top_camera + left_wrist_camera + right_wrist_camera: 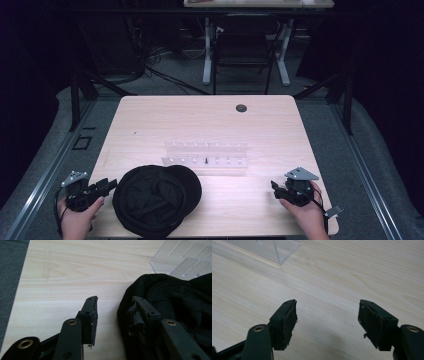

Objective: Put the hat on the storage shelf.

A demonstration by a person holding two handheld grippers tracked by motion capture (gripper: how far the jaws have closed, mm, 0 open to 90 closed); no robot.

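Observation:
A black fabric cap [156, 199] lies crumpled at the table's front, left of centre. My left gripper [111, 185] rests just to its left, jaws open and pointing at it. In the left gripper view that gripper [115, 308] has bare table between its jaws, and its right jaw overlaps the rim of the cap [180, 305]. My right gripper [274, 187] sits near the front right of the table, pointing left. In its own view the right gripper [328, 312] stands wide open over bare wood.
A clear acrylic rack [206, 158] with rows of slots stands mid-table behind the cap; its corner [274, 248] lies ahead of the right gripper. A round cable hole [241, 108] sits near the table's far edge. A chair [245, 47] and desk legs stand beyond.

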